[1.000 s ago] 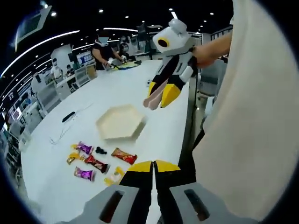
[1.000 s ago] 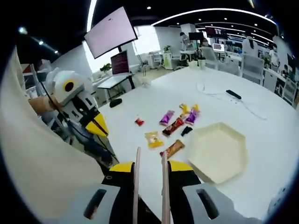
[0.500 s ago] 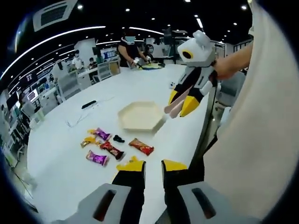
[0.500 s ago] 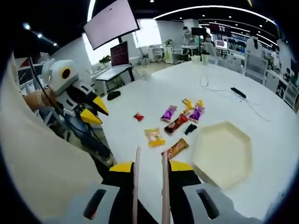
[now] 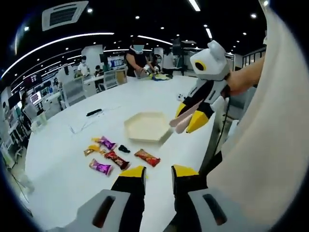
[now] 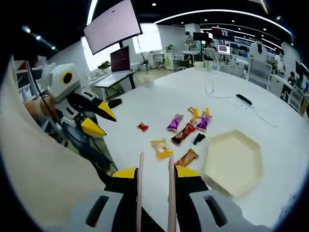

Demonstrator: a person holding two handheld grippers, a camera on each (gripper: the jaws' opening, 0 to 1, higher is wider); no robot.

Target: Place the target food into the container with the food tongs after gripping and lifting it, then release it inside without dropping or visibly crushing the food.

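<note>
In the left gripper view, the left tool (image 5: 158, 175) hovers with its yellow-tipped jaws parted and empty above the white desk (image 5: 58, 159), where wrapped snacks (image 5: 117, 159) lie beside the hexagonal container (image 5: 146, 126); the right tool (image 5: 186, 118) hangs over the container's near edge. In the right gripper view, the right tool (image 6: 154, 166) clamps the food tongs (image 6: 171, 193) (two pale blades, slightly apart, nothing between them) above the orange snack (image 6: 186, 157), just beside the container (image 6: 234, 162).
</note>
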